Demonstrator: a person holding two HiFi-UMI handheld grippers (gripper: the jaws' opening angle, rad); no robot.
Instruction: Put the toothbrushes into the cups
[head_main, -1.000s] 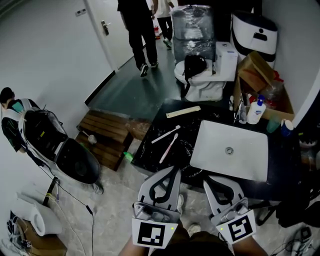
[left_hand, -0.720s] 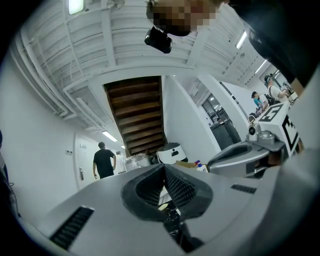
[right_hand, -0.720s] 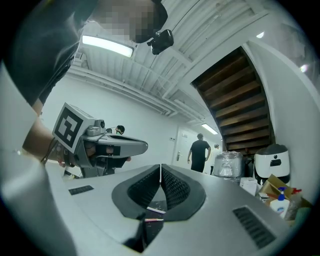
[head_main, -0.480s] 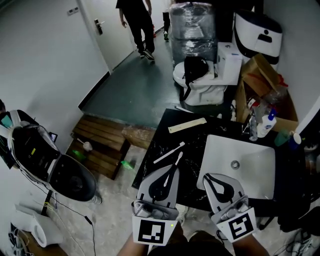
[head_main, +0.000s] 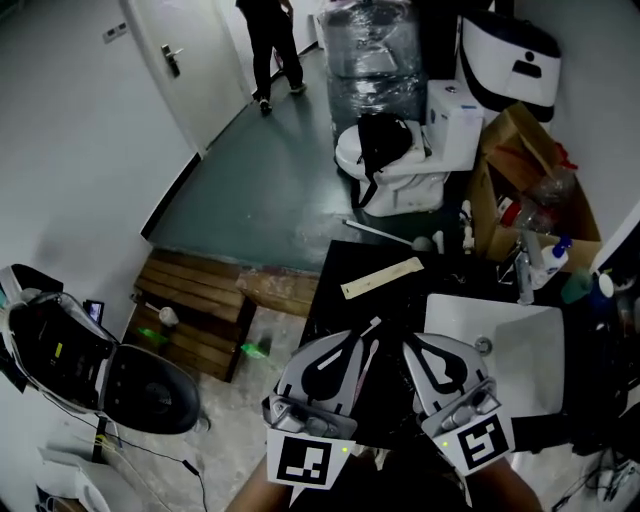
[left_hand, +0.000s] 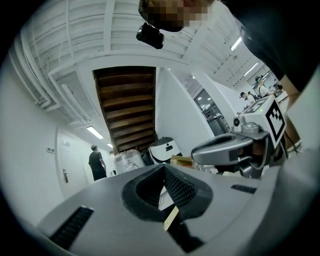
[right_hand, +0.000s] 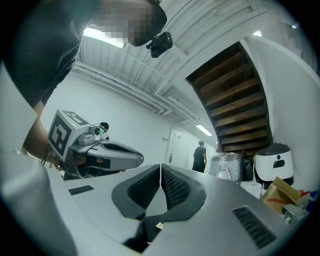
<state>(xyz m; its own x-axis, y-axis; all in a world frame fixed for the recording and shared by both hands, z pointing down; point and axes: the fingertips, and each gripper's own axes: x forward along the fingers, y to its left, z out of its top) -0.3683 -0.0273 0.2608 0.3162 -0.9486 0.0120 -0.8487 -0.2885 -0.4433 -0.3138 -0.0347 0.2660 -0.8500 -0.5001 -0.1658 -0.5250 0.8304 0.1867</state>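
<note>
Open grey-green floor (head_main: 270, 190) runs from the door (head_main: 190, 60) at the left down to the counter's left edge, with a person (head_main: 268, 40) walking away at the top. Lower left: a black seat-like unit (head_main: 60, 350), then a wood pallet (head_main: 200, 300) just beside the counter (head_main: 335, 265). The counter is black and its near left corner hangs over the floor. The left gripper (head_main: 350, 340) is over that corner, jaws pressed together, nothing pinched. A white toothbrush (head_main: 372, 327) lies on the counter just beside its tip, between the two grippers; any second toothbrush can't be made out. A beige strip (head_main: 382, 277) lies further back, loose on the black top. The right gripper (head_main: 412, 345) is near the left one, jaws also together and empty, at the sink's left rim. The white sink (head_main: 520, 350) looks empty apart from its drain. Behind the counter are a toilet (head_main: 400, 175) with a black bag on it and a cardboard box (head_main: 520, 170). At the far right counter edge are a bottle (head_main: 553, 262) and what looks like a green cup (head_main: 574, 287), contents unclear, well apart from the toothbrush.
</note>
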